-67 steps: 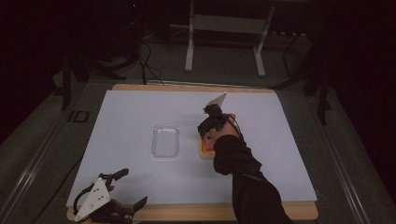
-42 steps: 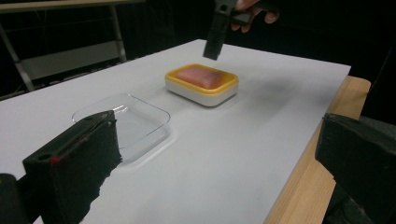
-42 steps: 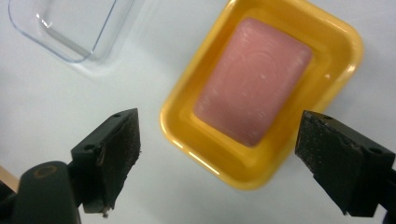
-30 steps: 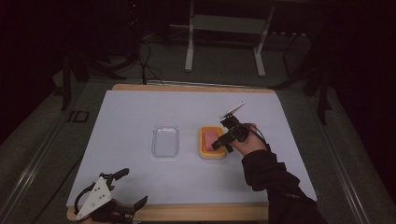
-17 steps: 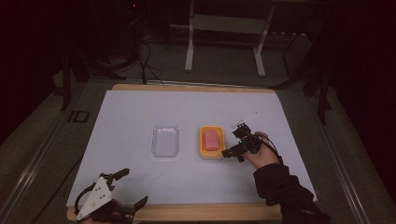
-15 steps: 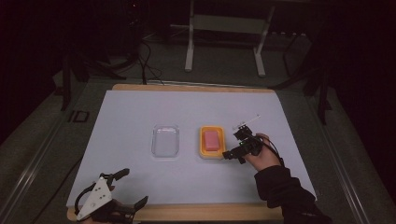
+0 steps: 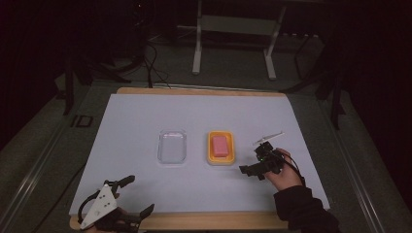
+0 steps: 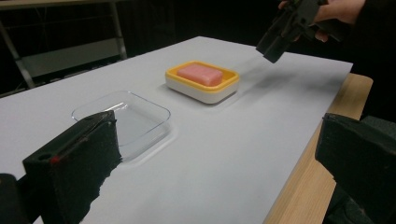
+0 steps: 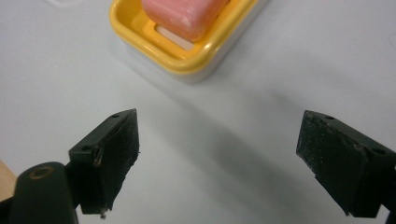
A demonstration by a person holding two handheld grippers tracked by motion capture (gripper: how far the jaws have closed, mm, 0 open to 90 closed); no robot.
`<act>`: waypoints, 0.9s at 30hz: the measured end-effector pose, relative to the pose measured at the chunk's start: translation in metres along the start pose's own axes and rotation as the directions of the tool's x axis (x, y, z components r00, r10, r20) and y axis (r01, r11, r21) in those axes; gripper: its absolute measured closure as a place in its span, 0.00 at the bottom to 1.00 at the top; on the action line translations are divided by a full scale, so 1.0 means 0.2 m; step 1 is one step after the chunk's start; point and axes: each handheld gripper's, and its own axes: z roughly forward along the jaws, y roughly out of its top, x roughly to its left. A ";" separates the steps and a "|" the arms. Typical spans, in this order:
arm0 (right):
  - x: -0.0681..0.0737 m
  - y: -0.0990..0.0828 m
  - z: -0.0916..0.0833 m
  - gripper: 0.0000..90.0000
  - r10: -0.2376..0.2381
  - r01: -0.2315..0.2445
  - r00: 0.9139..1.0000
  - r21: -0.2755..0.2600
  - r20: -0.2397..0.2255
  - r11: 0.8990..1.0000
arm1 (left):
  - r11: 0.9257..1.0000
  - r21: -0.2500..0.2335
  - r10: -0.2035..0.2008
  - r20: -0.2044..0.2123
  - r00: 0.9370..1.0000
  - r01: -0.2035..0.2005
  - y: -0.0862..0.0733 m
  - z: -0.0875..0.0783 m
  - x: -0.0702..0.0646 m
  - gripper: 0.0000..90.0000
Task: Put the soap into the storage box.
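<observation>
- Pink soap bar (image 7: pixel 220 144) lies flat in a yellow soap dish (image 7: pixel 221 158), near the middle of the table and just right of a clear plastic lid (image 7: pixel 172 146) that rests on the sheet, apart from the dish.
- The bar looks like a solid, rounded block: I judge it light, stiff enough to take a firm pinch, but waxy and likely slippery, so a weak hold could let it squirt out.
- The best hold, as I judge it, is across the bar's two long sides, above the dish rim, with the pads square to the faces; the rounded corners give little to bite on.
- The dish seems a light plastic shell, yellow over a white base; it may slide or lift with the bar if the soap sticks to it.
- The right gripper (image 7: pixel 253 168) hovers just beside the dish on its right, jaws spread wide with nothing between them; in the right gripper view the dish's corner sits just beyond the pads (image 9: pixel 115 154).
- The left gripper (image 7: pixel 137 197) rests at the near left edge of the table, well apart from the dish, jaws spread and empty.
- The table (image 7: pixel 145 111) carries a smooth, pale sheet over a wooden board; it looks slick, so things could skate on it.
- The room around is dark, with a metal stand (image 7: pixel 234 29) and cables (image 7: pixel 148 58) on the floor beyond the table.
</observation>
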 end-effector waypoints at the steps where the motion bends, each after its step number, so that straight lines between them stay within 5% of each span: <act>1: -0.01 -0.02 0.00 0.14 0.002 -0.002 1.000 -0.007 -0.004 1.000 | 1.000 0.001 0.000 0.000 1.000 0.000 0.00 0.00 0.00 0.00; 8: -0.04 -0.14 0.00 0.15 -0.021 0.020 0.999 -0.031 -0.041 0.999 | 1.000 0.005 0.000 -0.001 1.000 0.000 0.00 0.00 0.00 0.00; 19: -0.02 -0.23 0.02 0.14 -0.066 0.066 0.998 -0.032 0.006 0.997 | 1.000 0.003 0.002 0.001 1.000 -0.002 0.00 0.00 0.00 0.00; 27: -0.03 -0.30 -0.04 0.14 -0.080 0.083 0.996 -0.105 0.033 0.991 | 1.000 0.005 0.002 0.005 1.000 -0.002 0.00 0.00 0.00 0.00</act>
